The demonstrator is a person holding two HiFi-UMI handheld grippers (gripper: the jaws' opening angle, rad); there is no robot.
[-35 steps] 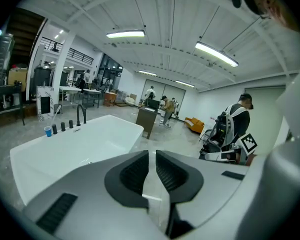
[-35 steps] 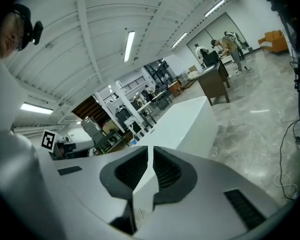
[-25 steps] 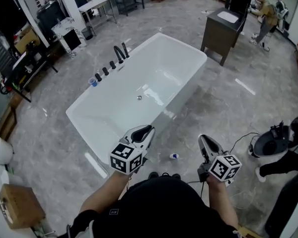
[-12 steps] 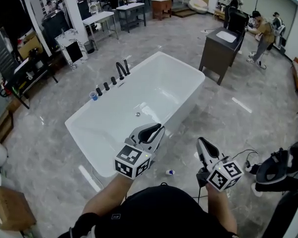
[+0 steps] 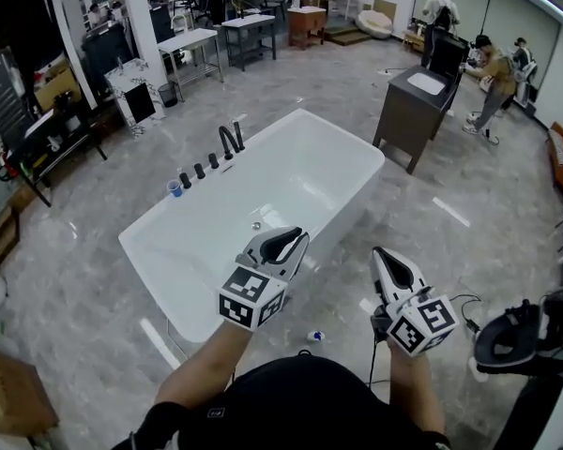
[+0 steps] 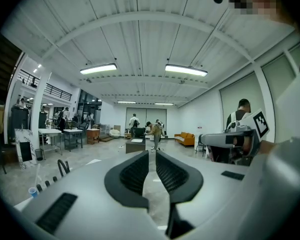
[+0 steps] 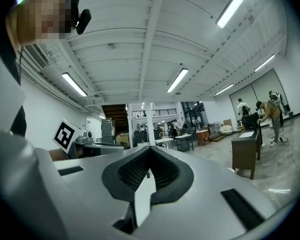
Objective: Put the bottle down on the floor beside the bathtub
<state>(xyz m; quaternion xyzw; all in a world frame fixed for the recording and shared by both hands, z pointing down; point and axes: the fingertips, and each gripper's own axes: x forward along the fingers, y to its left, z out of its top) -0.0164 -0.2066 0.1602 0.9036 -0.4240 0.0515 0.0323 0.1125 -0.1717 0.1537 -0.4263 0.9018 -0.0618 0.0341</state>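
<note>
Bottle rests on the floor just beside the bathtub; whether upright is too small to tell. Left tool and right tool: jaws together, nothing between them. Placement judged complete; next, keep both tools clear.

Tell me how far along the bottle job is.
Done: the bottle is on the floor beside the bathtub. In hand: nothing; the left tool and right tool are both shut and empty, held up off the floor. Left: nothing visible.
</note>
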